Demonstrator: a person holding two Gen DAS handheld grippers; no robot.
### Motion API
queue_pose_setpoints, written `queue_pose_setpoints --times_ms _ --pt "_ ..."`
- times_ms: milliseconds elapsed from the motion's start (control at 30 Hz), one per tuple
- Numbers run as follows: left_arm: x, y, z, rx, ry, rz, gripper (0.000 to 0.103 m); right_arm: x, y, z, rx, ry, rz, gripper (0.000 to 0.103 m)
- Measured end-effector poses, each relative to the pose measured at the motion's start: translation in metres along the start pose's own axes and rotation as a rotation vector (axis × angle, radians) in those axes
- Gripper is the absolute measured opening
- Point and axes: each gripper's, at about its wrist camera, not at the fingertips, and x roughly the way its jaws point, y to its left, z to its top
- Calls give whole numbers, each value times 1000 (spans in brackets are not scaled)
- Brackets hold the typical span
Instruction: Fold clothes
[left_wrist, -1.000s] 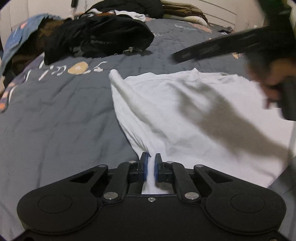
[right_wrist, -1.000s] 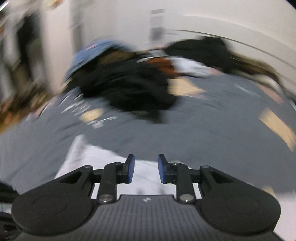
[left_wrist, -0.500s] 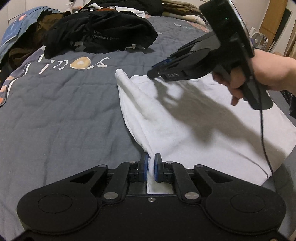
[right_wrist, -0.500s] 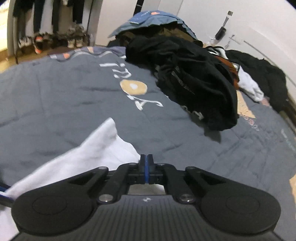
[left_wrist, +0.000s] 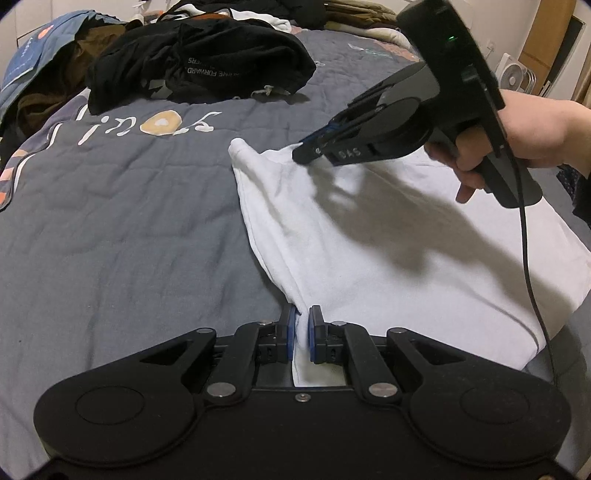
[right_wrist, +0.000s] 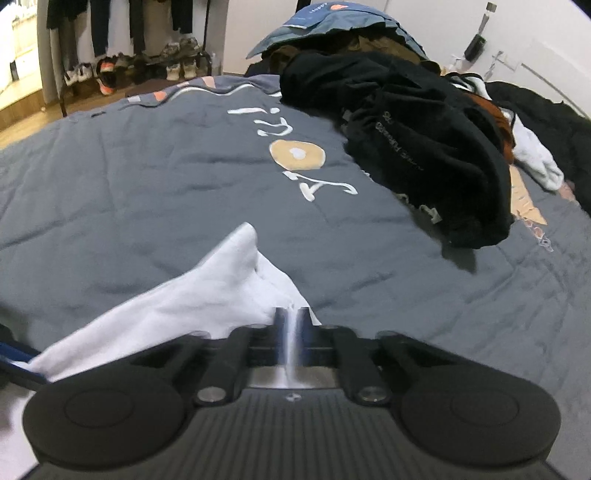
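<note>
A white garment (left_wrist: 388, 236) lies on the grey quilt (left_wrist: 118, 221). My left gripper (left_wrist: 302, 325) is shut on its near left edge, with white cloth pinched between the blue pads. My right gripper (left_wrist: 306, 146) is seen in the left wrist view at the far edge of the garment, shut on the cloth near the far left corner (left_wrist: 240, 147). In the right wrist view the right gripper (right_wrist: 291, 317) holds a thin fold of the white garment (right_wrist: 207, 291), lifted off the quilt (right_wrist: 147, 192).
A pile of black clothes (left_wrist: 199, 70) lies at the back of the bed, also in the right wrist view (right_wrist: 417, 147). More clothes and a blue cover (right_wrist: 332, 22) are behind it. A shoe rack (right_wrist: 129, 70) stands past the bed's edge.
My right gripper swung in from the right, came down onto the far edge of the white garment and shut on it. The left gripper kept its hold.
</note>
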Motion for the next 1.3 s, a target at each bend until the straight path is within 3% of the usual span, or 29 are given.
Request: queue_pose_setpoints --times_ms 333,433,467,533,633,667,800,1033,1167,1300 --pt "1 5 0 -7 8 48 11 -26 -21 16 83 -125 -88 3" --pt "-8 13 5 -65 -40 30 21 -35 -24 11 110 -133 -98 7" --pt "-11 16 6 -86 -58 22 30 -37 -25 9 119 -135 -102 7" --pt "-12 20 8 -129 -83 8 34 -43 -28 6 137 -140 -109 7" --pt "-7 22 9 -185 -94 -22 34 -51 -31 1 164 -148 -120 15" --pt "-4 21 9 -194 -89 -25 33 -54 -32 -1 173 -151 -123 22" --pt "9 14 6 -180 -53 -16 32 -110 -66 -38 220 -167 -243 33" --pt "13 6 4 -151 -39 12 31 -168 -168 -171 504 -10 -530 34" --pt "15 3 5 -134 -37 42 31 -175 -200 -238 675 35 -566 35" --pt "18 1 6 -121 -27 59 32 -170 -215 -275 784 29 -553 40"
